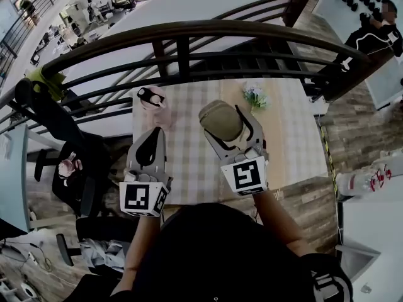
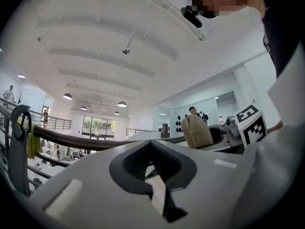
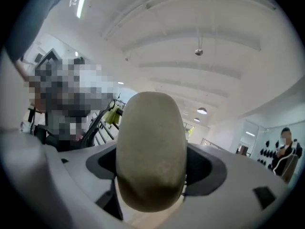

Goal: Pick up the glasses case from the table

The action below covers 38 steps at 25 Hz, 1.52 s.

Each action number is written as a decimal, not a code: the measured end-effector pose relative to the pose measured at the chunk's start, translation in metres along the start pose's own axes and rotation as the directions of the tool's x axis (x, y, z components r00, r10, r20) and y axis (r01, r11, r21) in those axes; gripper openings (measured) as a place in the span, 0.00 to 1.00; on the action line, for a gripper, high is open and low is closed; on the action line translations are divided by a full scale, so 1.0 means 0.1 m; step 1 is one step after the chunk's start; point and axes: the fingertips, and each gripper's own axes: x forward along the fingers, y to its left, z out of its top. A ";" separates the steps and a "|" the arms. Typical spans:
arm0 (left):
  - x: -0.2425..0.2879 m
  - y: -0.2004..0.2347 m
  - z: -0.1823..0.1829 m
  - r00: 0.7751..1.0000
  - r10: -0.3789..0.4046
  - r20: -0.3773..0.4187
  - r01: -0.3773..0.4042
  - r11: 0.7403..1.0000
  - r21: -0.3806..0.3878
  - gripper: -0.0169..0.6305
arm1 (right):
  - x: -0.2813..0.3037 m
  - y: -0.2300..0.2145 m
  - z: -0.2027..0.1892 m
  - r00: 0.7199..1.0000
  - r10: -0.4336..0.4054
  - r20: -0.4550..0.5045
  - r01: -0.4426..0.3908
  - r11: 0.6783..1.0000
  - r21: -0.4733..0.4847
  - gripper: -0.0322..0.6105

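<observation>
1. The glasses case (image 1: pixel 220 117) is clamped between the jaws of the right tool (image 1: pixel 230 134) and held over the middle of the desk (image 1: pixel 189 168).
2. The left tool (image 1: pixel 151 140) is seen closed and empty, near the desk's left edge.
3. The desk's far edge is bordered by a dark railing (image 1: pixel 189 30).

Glasses case (image 1: pixel 220 115): near end hidden between the jaws of the right gripper (image 1: pixel 230 131). Table (image 1: pixel 296 150): 6 o'clock edge covered by person (image 1: pixel 214 257). Greenish item (image 1: pixel 255 95), table's 12 o'clock: too small to identify.
</observation>
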 end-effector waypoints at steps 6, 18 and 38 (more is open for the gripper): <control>0.04 0.04 0.23 0.999 0.022 0.040 -0.023 1.000 0.015 0.04 | -0.08 -0.24 0.20 0.993 -0.087 0.084 0.071 0.981 0.178 0.62; 0.08 0.06 0.32 0.997 0.063 0.047 -0.066 0.996 0.058 0.04 | -0.16 -0.49 0.21 0.972 -0.212 0.105 0.152 0.901 0.407 0.62; 0.07 0.01 0.33 0.997 0.060 0.042 -0.062 0.996 0.070 0.04 | -0.19 -0.53 0.16 0.968 -0.235 0.090 0.174 0.883 0.436 0.62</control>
